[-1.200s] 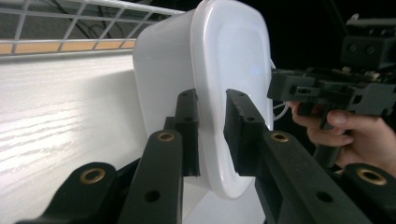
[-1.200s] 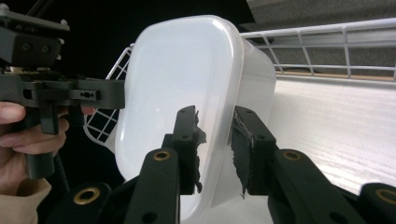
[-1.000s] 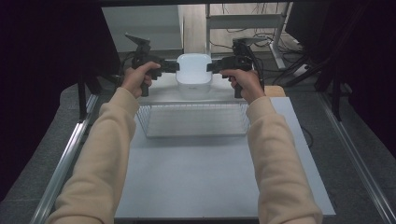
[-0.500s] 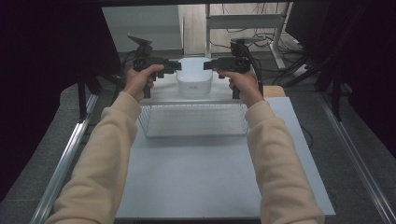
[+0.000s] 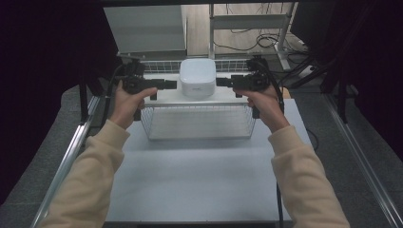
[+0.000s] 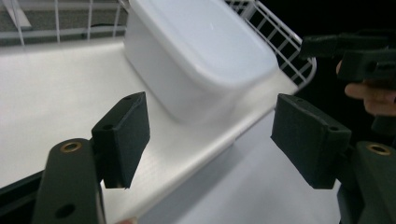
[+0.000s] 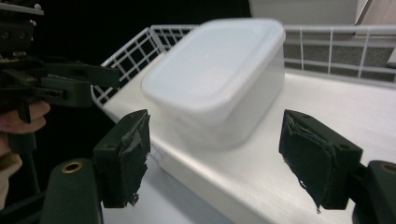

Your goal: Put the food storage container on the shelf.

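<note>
White, lidded, rounded-square plastic container (image 5: 197, 77) resting upright on the flat white metal shelf (image 5: 166, 98) topping the white wire basket rack (image 5: 199, 122), at the far middle of the pale grey table (image 5: 190, 175). Low wire rail (image 5: 157, 65) just behind the container.

Left black two-jaw gripper (image 5: 172, 85) level, pointing right, tips just short of the container's left side, not touching. Jaws released, having just been opening; in the left gripper view (image 6: 210, 135) pads wide apart, nothing pressed between, container (image 6: 201, 56) beyond them, apart.

Right black two-jaw gripper (image 5: 220, 81) level, pointing left, tips just short of the container's right side. Jaws likewise released, having just been opening; in the right gripper view (image 7: 212, 154) torn pads spread, container (image 7: 219, 79) ahead, untouched.

Cream sleeves (image 5: 95, 175) entering from the near edge.
</note>
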`<state>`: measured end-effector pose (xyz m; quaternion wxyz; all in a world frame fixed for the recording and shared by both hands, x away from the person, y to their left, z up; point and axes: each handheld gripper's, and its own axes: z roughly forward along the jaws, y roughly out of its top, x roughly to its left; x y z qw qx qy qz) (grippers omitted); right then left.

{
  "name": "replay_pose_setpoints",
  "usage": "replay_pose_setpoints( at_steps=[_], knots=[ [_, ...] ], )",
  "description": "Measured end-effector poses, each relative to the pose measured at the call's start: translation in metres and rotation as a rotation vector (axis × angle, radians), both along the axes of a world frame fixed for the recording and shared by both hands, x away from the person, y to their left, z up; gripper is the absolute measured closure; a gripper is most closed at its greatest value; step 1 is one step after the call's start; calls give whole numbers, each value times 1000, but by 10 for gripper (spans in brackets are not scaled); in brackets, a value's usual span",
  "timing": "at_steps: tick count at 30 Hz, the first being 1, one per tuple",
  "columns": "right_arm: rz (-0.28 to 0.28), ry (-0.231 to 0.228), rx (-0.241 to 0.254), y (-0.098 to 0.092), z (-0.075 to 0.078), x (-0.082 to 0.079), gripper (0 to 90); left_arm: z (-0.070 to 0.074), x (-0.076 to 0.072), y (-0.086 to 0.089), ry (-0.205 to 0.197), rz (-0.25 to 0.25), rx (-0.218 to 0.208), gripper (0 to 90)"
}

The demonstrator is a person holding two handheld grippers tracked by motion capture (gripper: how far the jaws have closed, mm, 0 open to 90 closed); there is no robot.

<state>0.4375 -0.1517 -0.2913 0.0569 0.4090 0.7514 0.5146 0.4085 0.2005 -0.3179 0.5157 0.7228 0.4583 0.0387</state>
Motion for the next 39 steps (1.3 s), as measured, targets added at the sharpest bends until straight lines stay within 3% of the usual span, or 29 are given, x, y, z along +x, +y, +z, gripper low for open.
replay_pose_setpoints(
  at_steps=[3,4,6,7,9,14,16,17,18,23,28,31,32,34,39],
  knots=[
    [25,-34,0,-13,-15,-26,249,-16,-28,4,-50,7,48,271],
    [25,-34,0,-13,-15,-26,249,-16,-28,4,-50,7,48,272],
    [26,-53,-9,-19,-25,-40,250,-26,-44,7,-65,6,54,273],
    [30,-78,-25,-23,-36,-55,250,-31,-51,8,-68,3,53,273],
    [32,-87,-36,-24,-41,-61,250,-40,-65,10,-74,-1,55,272],
    [64,-104,-63,-34,-78,-96,250,-67,-95,13,-70,-24,41,259],
    [68,-108,-90,-39,-93,-105,250,-79,-105,13,-73,-21,56,256],
    [71,-105,-121,-46,-108,-113,250,-86,-110,12,-66,-23,70,249],
    [71,-105,-121,-46,-108,-113,250,-92,-114,11,-65,-30,80,249],
    [63,-69,-140,-60,-140,-127,251,-128,-131,8,-37,-20,141,245],
    [28,-24,-189,-78,-174,-134,249,-148,-144,4,-20,-31,212,239],
    [21,-1,-184,-83,-182,-135,249,-162,-146,3,13,-50,223,239],
    [17,7,-182,-84,-186,-135,249,-165,-146,2,22,-53,247,235],
    [14,9,-192,-85,-191,-136,242,-168,-146,2,20,-47,262,228],
    [-16,-46,-178,-86,-188,-139,227,-171,-145,4,29,-49,248,229]
  ],
)
